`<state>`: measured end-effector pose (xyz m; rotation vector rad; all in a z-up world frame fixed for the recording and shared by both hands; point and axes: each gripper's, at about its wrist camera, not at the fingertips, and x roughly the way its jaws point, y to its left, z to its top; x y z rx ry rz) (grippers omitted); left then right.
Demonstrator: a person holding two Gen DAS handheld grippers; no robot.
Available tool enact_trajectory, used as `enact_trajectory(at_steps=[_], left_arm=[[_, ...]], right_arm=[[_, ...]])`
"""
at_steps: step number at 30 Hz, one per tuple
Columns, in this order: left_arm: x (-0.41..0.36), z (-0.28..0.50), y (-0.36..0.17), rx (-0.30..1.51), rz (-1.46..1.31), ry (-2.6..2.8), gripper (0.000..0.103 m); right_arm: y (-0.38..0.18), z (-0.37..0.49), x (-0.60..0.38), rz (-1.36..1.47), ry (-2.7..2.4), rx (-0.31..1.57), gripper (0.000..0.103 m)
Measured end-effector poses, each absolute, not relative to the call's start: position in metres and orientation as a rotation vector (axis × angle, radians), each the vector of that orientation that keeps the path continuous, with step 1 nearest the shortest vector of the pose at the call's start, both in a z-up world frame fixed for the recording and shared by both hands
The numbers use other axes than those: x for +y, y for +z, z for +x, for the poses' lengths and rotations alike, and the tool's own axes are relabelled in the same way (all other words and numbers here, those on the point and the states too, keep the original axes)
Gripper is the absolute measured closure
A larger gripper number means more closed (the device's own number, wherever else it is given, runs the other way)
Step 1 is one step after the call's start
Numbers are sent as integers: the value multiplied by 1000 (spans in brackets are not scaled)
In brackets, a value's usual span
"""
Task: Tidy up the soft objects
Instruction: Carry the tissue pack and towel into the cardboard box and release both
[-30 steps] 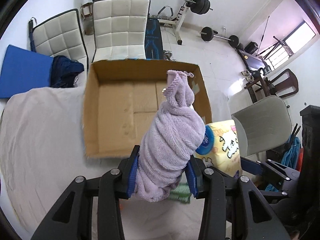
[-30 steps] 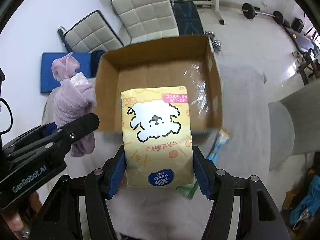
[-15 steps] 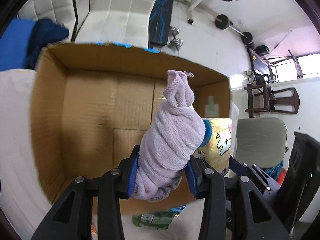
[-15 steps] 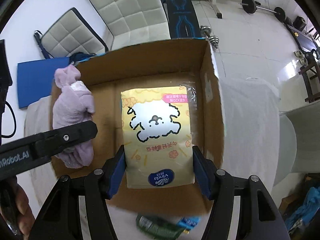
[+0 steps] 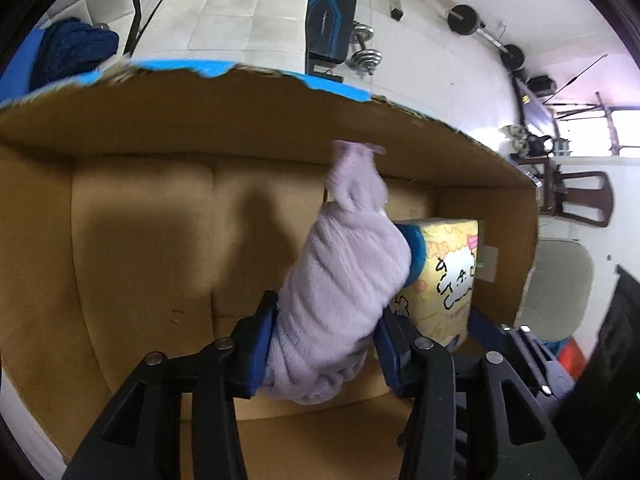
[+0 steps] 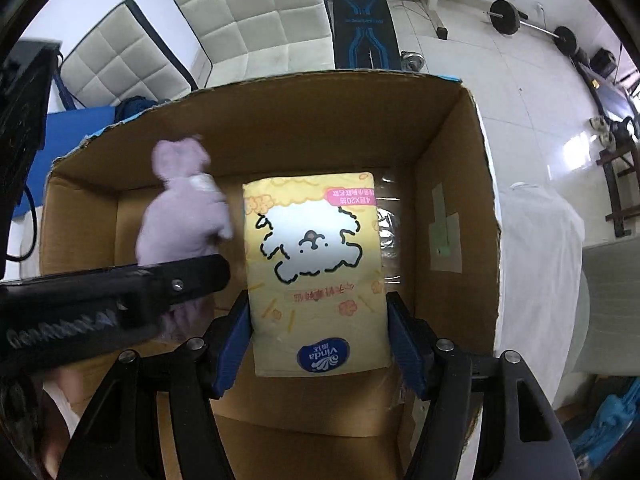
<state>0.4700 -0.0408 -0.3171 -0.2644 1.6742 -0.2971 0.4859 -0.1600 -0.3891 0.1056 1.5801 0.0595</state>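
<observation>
My left gripper [image 5: 326, 346] is shut on a rolled lilac towel [image 5: 340, 292] and holds it inside the open cardboard box [image 5: 132, 240], above the box floor. My right gripper [image 6: 318, 346] is shut on a yellow Vinda tissue pack [image 6: 316, 268] with a white dog drawing, also inside the box [image 6: 452, 184], at its right half. The towel [image 6: 180, 220] shows in the right wrist view just left of the pack. The pack [image 5: 444, 276] shows in the left wrist view right behind the towel. The left gripper's arm [image 6: 100, 300] crosses the right view's left side.
The box stands on a white-covered surface [image 6: 536, 264]. Beyond it are white padded chairs [image 6: 256, 20], a blue mat [image 6: 60, 128], a dark blue cloth [image 5: 72, 52], a weight bench [image 6: 362, 28] and barbells [image 6: 532, 28]. A grey chair [image 5: 560, 284] stands at the right.
Both grippers have moved forward and down into the box with the towel and the tissue pack. The box now fills both views.
</observation>
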Motion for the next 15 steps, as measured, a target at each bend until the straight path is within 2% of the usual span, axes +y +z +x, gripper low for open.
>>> enact_trajectory(at_steps=[3,7,10,11,12,13,14,15], left_arm=[[-49,470,-316,1675,-189,-281,53],[-55,467,-303,1642,-116,-266,42],[-52,464,-292,1618,-97,-257,41],[-51,461,-288,1611,-90,-255,37],[-49,459,-285,1606,-80,-251,24],[-47,458,-282,1599,-69,-242,18],[-43,455,-277,1585,-62,-237,12],[-40,452,-274,1579,-59,-235,10]], right_arm=[[-387,489,-156,110,69,1583,19],[-386,493,-157,103,41,1588,19],[-379,491,-160,103,28,1600,15],[-377,489,-160,96,20,1603,14],[-374,487,-160,101,25,1604,13],[-371,483,-160,103,25,1610,13],[-367,479,-159,103,23,1613,9],[-362,474,-158,108,24,1611,0]])
